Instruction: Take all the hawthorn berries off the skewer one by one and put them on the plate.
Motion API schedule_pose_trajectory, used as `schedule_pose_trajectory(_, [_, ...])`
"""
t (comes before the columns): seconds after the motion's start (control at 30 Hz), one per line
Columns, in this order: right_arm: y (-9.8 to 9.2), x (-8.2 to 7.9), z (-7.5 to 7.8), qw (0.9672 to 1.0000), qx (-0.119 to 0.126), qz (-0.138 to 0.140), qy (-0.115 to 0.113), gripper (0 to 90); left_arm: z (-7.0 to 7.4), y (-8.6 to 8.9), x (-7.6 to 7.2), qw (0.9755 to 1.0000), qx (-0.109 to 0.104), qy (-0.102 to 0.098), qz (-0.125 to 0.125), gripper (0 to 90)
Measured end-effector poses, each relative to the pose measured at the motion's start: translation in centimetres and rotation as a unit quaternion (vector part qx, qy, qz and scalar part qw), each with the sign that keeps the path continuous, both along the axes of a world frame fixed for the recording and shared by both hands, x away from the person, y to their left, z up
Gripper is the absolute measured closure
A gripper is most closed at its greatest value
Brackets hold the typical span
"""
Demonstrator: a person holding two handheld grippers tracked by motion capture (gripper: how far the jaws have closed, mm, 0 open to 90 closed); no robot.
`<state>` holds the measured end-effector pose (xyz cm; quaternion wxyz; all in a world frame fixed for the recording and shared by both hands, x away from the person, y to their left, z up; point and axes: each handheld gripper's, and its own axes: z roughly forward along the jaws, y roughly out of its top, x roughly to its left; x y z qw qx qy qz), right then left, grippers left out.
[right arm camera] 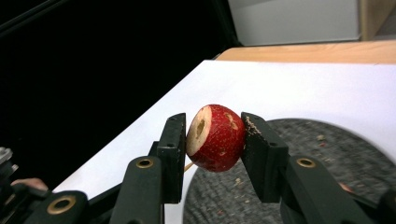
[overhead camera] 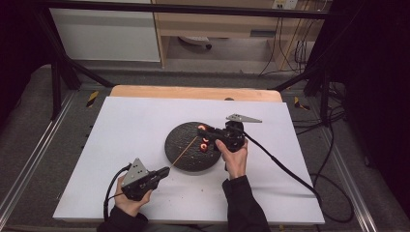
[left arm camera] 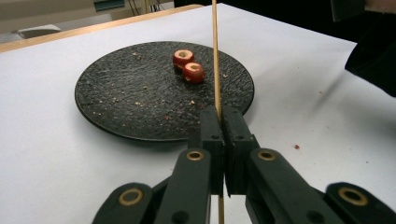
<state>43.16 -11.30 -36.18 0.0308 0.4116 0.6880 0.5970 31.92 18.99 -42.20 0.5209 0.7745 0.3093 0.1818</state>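
A black round plate [overhead camera: 181, 145] lies mid-table with two cored red fruits [left arm camera: 183, 57] [left arm camera: 193, 72] on it. My left gripper [overhead camera: 164, 171] sits near the plate's front-left rim, shut on a thin wooden skewer [left arm camera: 215, 51] that slants up over the plate. In the left gripper view its jaws [left arm camera: 220, 112] pinch the stick tightly. My right gripper [overhead camera: 202, 129] hovers above the plate's right side, shut on a third cored red fruit [right arm camera: 217, 137] with the hole facing left. The skewer's tip [right arm camera: 187, 166] peeks out just below that fruit.
Crumbs are scattered over the plate [left arm camera: 140, 93]. A white sheet [overhead camera: 130, 125] covers the table, with a wooden edge [overhead camera: 193, 92] at the back. The right gripper's cable [overhead camera: 290, 171] trails off to the right. Metal frame posts [overhead camera: 55, 82] stand around the table.
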Motion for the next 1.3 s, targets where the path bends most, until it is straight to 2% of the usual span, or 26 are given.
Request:
schedule_pose_trajectory(0.17, [-1.0,0.3,0.7,0.9998,-0.01,-0.015,-0.008,62.6,0.0,0.1,0.0,1.0,-0.002,0.002,0.002,87.9])
schedule_pose_trajectory(0.3, [-1.6,0.4,0.4,0.9995,-0.022,-0.021,-0.001,62.6,0.0,0.1,0.0,1.0,-0.002,0.002,0.002,87.9])
schedule_pose_trajectory(0.47, [-1.7,0.4,-1.3,0.999,-0.038,-0.019,0.016,62.6,0.0,0.1,0.0,1.0,-0.002,0.002,0.003,87.9])
schedule_pose_trajectory(0.87, [-0.4,0.0,-6.5,0.9954,-0.073,-0.002,0.062,62.5,-0.1,0.1,0.1,1.0,-0.001,0.004,0.004,87.9])
schedule_pose_trajectory(1.3, [0.7,-0.2,-9.0,0.9908,-0.102,0.01,0.088,62.3,-0.1,0.1,0.1,1.0,0.001,0.006,0.004,87.9])
